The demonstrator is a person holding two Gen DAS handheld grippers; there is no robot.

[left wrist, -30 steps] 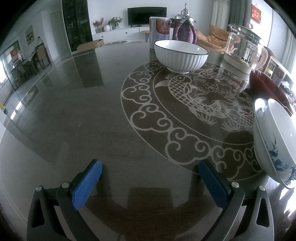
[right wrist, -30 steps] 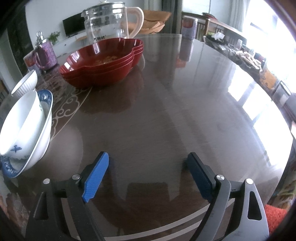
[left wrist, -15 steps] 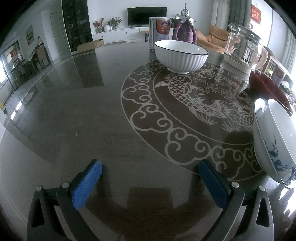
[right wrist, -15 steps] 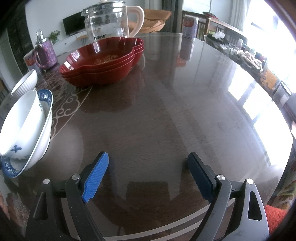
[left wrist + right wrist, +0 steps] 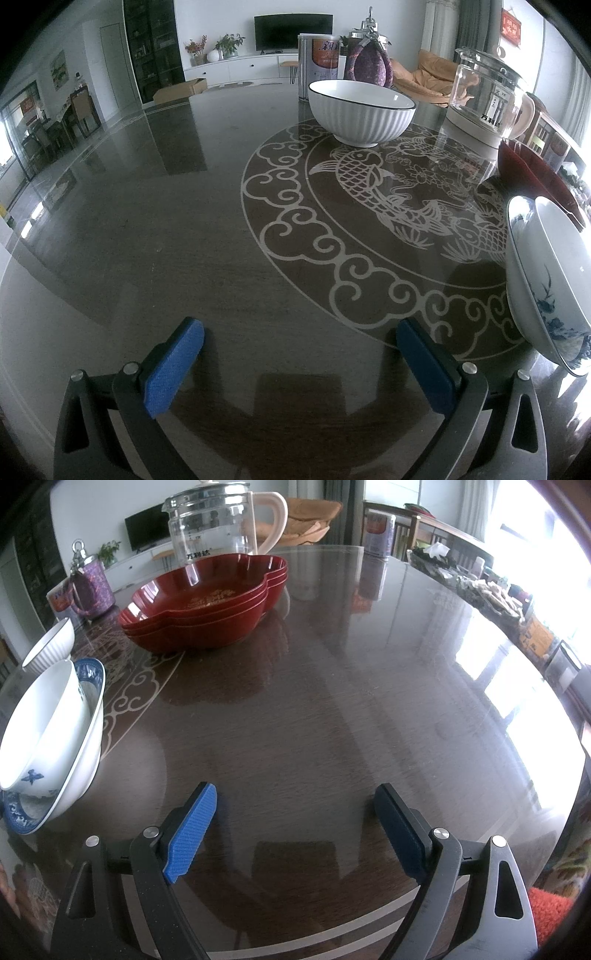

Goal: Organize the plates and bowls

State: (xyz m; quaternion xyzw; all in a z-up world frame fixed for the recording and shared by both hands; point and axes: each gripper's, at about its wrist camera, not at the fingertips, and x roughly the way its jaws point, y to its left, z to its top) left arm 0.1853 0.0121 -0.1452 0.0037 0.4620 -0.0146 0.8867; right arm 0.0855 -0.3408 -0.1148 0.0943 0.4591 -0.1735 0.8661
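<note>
Nothing has moved since earlier: both grippers, left [image 5: 299, 334] and right [image 5: 295, 799], hover spread wide and empty over the surface [image 5: 314, 709]. Nested blue-patterned bowls [image 5: 51, 738] sit just left of the right fingers; the ribbed white bowl [image 5: 361, 110] lies well ahead of the left.

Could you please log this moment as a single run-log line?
left gripper: open, empty | right gripper: open, empty | blue-and-white bowls: nested | red plates: stacked | ribbed white bowl: alone
</note>
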